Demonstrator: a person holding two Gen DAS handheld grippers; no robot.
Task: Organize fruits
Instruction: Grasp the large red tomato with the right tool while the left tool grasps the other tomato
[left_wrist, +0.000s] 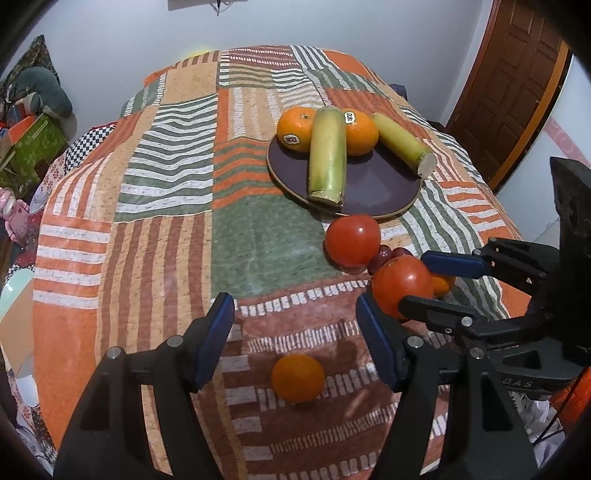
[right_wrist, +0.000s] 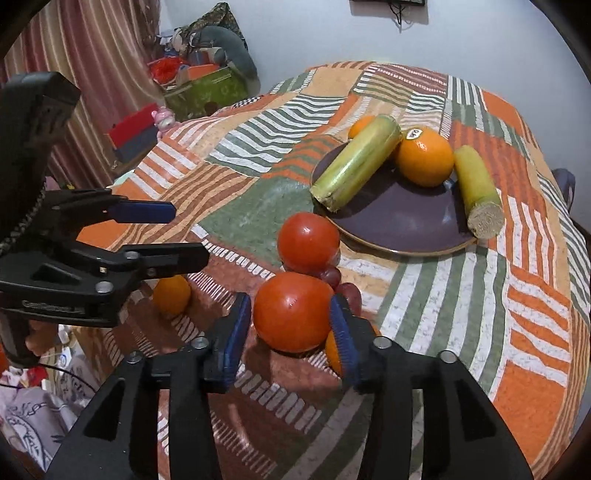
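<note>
Right hand-held gripper (right_wrist: 291, 325): I have it spread around the near tomato (right_wrist: 293, 312), 1 blue pad on each flank. The left pad looks just short of the skin and the right pad is at or almost at it, so I read it as released, not yet clamped.

Left hand-held gripper (left_wrist: 295, 339): released and holding nothing, its jaws wide over the bedspread (left_wrist: 166, 229).

Small orange (left_wrist: 297, 378): lies on the cloth between and just below my left pads, apart from both.

Near tomato, position: straight ahead of the right gripper, centred in the gap and resting on the bedspread. It is round, so no long axis to line up with.

Neighbours: a second tomato (right_wrist: 308, 242) sits just beyond it, red grapes (right_wrist: 338, 282) are tucked between the 2, and another small orange (right_wrist: 332, 352) shows behind my right pad.

Plate (right_wrist: 399, 221): ahead and to the right of the near tomato, past the second tomato. It already carries 2 oranges and 2 cane-like stalks (right_wrist: 356, 162), with bare space at the front.

Nearer arm: the right one, by my judgement, since it already brackets the fruit.

Next move, as I judge it: squeeze evenly, lift, then carry forward and right to the plate's bare front.

Risk: the right pad may nudge the grapes or the hidden orange.
</note>
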